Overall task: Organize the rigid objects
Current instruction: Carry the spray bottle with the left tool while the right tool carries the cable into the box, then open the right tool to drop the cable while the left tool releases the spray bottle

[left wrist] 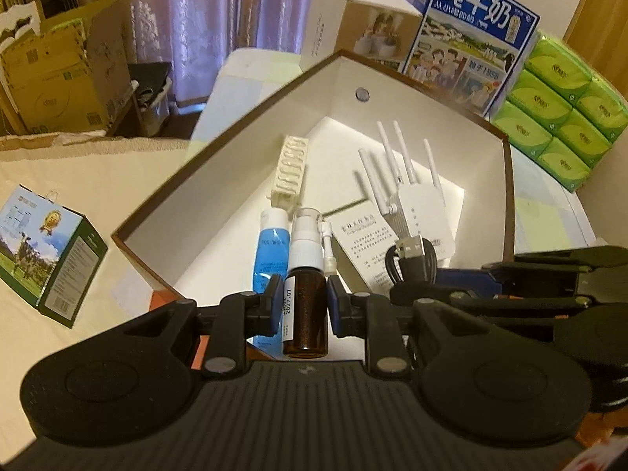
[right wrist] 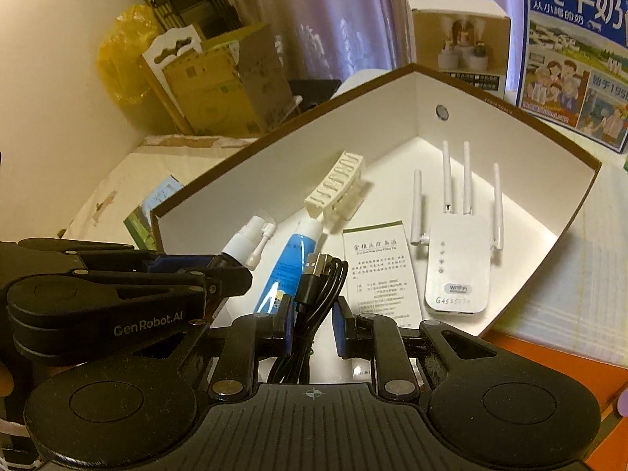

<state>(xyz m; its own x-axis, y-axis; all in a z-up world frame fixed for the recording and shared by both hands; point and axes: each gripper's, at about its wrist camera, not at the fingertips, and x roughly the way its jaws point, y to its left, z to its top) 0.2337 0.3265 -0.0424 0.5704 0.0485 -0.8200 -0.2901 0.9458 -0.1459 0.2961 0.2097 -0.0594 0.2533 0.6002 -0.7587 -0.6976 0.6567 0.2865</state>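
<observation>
On the cream tabletop (left wrist: pixel 90 172), at far left, a green milk carton box (left wrist: pixel 51 251) is seen lying apart from the big open box (left wrist: pixel 235 133), which has brown rims and white inner walls. Behind, cardboard cartons (left wrist: pixel 66 74) are stacked against a purple curtain (left wrist: pixel 196 19).

Over the near edge of the open box, the left gripper (left wrist: pixel 305 300) is held pointing steeply down; its jaws are clamped on a brown spray bottle (left wrist: pixel 305 306) with white pump top, gripped at the body, nozzle pointing away. Just left of and under the bottle, a blue tube (left wrist: pixel 269 251) is laid on the box floor. Further in, a cream ribbed clip-like piece (left wrist: pixel 289 170) is seen near the left wall. A printed leaflet (left wrist: pixel 363 243) lies flat at centre, and a white wifi repeater (left wrist: pixel 412 200) with four antennas is laid to its right, partly on the leaflet in the left wrist view.

Right of the left gripper, the right gripper (right wrist: pixel 313 327) is closed on a coiled black USB cable (right wrist: pixel 318 282), plug end sticking up above the pads, the coil hanging between the fingers over the box's near side.

Behind the box, a small product carton (left wrist: pixel 353 27), a blue milk case (left wrist: pixel 471 39) and green tissue packs (left wrist: pixel 561 110) are stacked at right.
</observation>
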